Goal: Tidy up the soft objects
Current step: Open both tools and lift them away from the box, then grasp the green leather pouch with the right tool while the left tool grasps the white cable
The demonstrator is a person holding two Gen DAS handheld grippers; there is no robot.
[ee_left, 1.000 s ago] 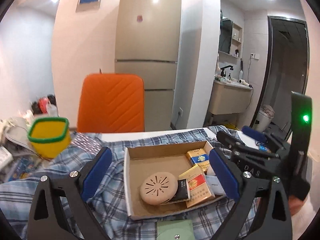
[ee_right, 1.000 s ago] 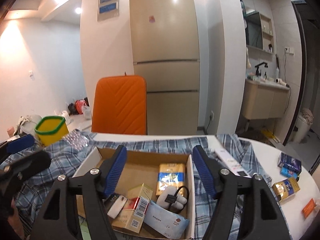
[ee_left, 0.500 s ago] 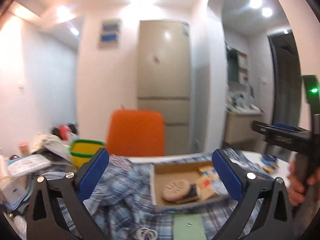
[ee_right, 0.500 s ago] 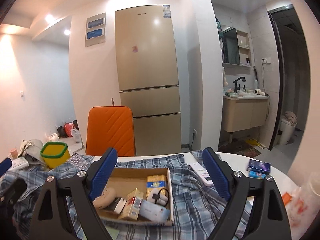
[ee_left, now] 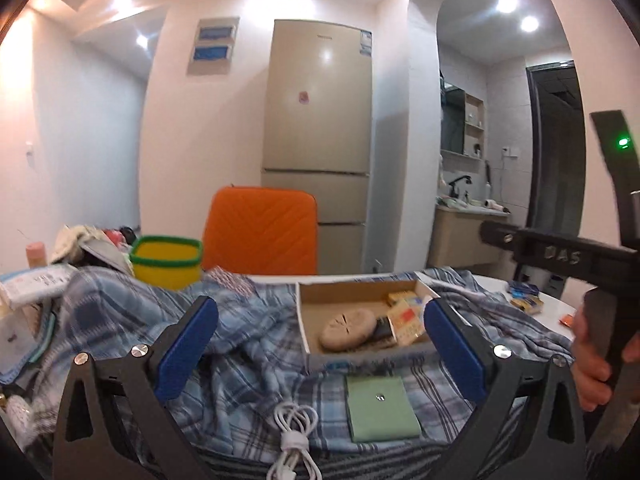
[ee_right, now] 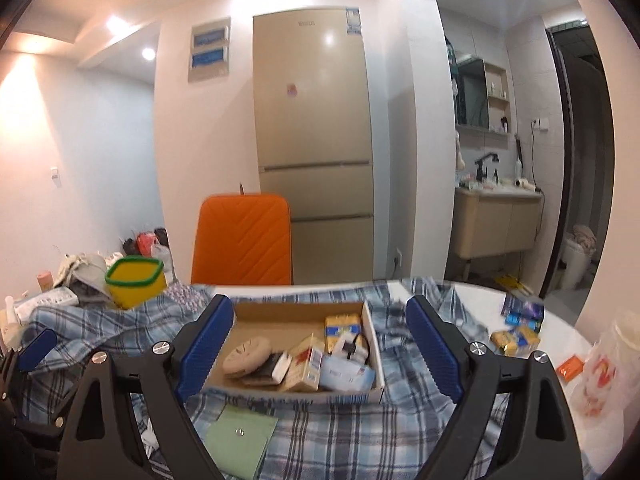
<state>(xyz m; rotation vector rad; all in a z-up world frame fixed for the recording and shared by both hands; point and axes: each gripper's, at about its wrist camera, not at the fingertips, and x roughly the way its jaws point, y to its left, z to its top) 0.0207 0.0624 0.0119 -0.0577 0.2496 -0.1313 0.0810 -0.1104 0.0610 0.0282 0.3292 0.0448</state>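
Left claw: I see my left claw (ee_left: 318, 332) with its blue pads spread wide apart and nothing between them, above the rumpled cloth.
Right claw: my right claw (ee_right: 320, 344) has its jaws apart and empty; in the left wrist view it shows at the right edge, gripped by a hand (ee_left: 596, 364).
Soft thing: a blue and white plaid cloth (ee_left: 240, 344) lies crumpled across the white table (ee_right: 560, 332), spreading from the left clutter to the right side.
Box: a shallow brown cardboard box (ee_right: 280, 316) sits on the cloth, ahead of both claws.
Box contents: a round tan disc with slits (ee_left: 348, 328) at the near left, small cartons and packets (ee_right: 312, 364) crowded at the right; I cannot tell each one apart.
Near items: a pale green flat pad (ee_left: 380, 408) lies on the cloth just near of the box; a coiled white cable (ee_left: 294, 436) lies to its left.
Left side: a yellow tub with a green rim (ee_left: 166, 260) stands at the far left, beside heaped clutter.
Right side: small blue and yellow packets (ee_right: 520, 324) lie on the bare table.
Far: an orange padded chair back (ee_right: 244, 240) stands behind the table, before a beige fridge (ee_right: 312, 140).
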